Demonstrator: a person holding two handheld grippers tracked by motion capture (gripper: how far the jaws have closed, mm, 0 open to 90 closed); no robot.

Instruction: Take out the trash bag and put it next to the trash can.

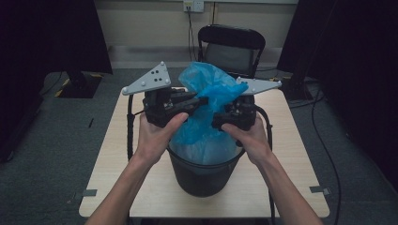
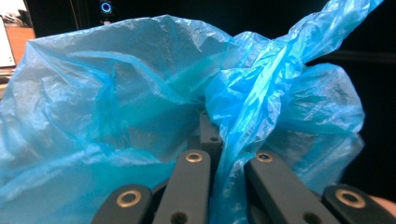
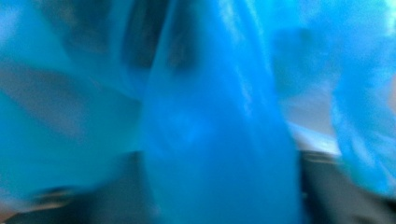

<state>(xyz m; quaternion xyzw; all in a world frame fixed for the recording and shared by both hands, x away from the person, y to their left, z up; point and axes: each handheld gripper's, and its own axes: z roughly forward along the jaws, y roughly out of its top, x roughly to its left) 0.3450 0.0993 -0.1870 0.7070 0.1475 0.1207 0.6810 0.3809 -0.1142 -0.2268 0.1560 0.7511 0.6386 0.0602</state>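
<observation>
Light wooden table (image 1: 291,154) on the grey carpet, square to the camera. One black bucket (image 1: 202,176) stands near its front edge.

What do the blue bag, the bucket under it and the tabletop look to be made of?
Blue bag: thin plastic film, glossy and half see-through, finely crinkled.
Bucket: probably moulded plastic, smooth dark wall with a dull sheen.
Table: pale wood-look top, likely laminate; flat, matt, faint grain.

1 blue bag (image 1: 206,101), 1 bucket (image 1: 202,176), 1 chair (image 1: 231,47).
</observation>
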